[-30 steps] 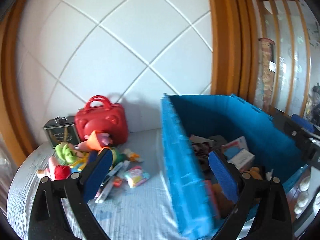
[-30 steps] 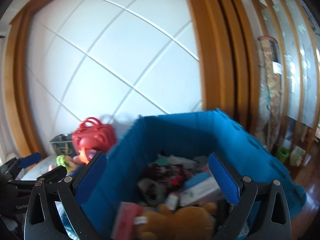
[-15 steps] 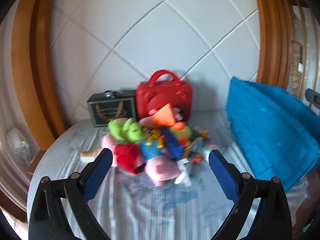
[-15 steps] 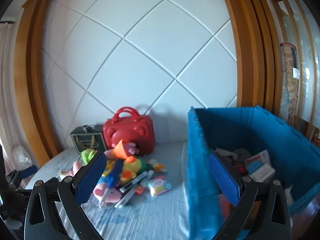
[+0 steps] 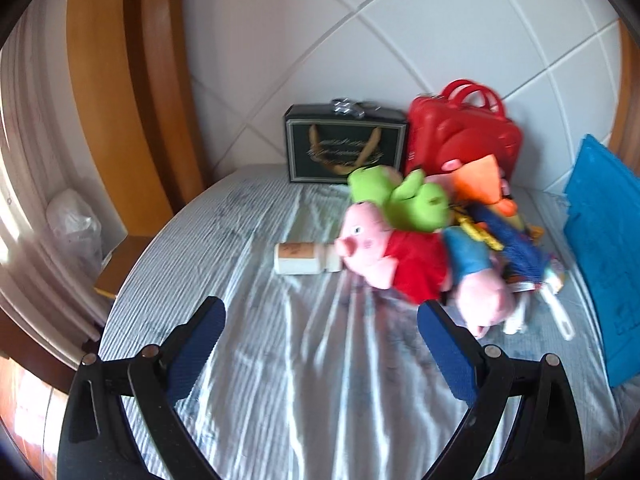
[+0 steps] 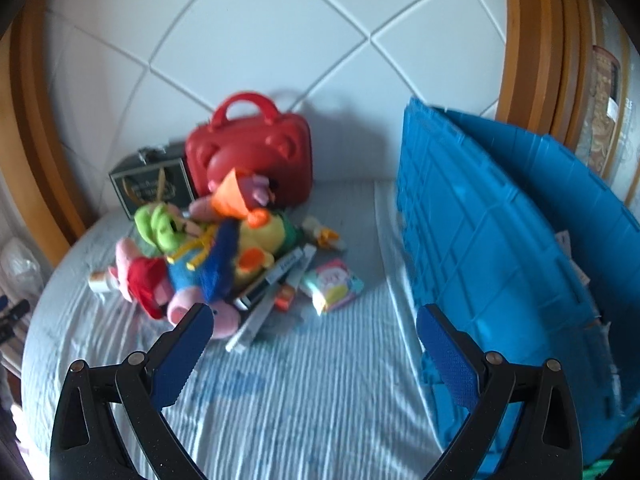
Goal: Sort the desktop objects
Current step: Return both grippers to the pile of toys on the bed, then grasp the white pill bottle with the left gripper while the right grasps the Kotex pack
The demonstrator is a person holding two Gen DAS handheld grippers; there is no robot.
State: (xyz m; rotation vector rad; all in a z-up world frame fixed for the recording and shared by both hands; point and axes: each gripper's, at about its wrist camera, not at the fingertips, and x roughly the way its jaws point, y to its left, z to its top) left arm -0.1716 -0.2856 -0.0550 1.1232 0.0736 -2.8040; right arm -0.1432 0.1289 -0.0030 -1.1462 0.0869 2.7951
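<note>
A pile of toys lies on the striped tablecloth (image 5: 304,380): a pink pig plush in red (image 5: 384,256), a green plush (image 5: 404,200), a second pig in blue (image 5: 476,280), an orange-hatted plush (image 6: 244,196). A white bottle (image 5: 304,258) lies left of the pile. A small colourful box (image 6: 334,286) and flat packs (image 6: 272,292) lie beside it. My left gripper (image 5: 320,344) is open and empty, short of the pile. My right gripper (image 6: 312,344) is open and empty, between the pile and the blue crate (image 6: 500,248).
A red carry case (image 5: 460,136) and a dark green gift box (image 5: 344,152) stand against the white quilted wall. The blue crate (image 5: 600,248) stands at the table's right. The round table's edge drops off at the left, by wooden trim.
Both grippers have swung left, away from over the blue crate toward the toy pile. The crate's contents have left view. Both stay open.
</note>
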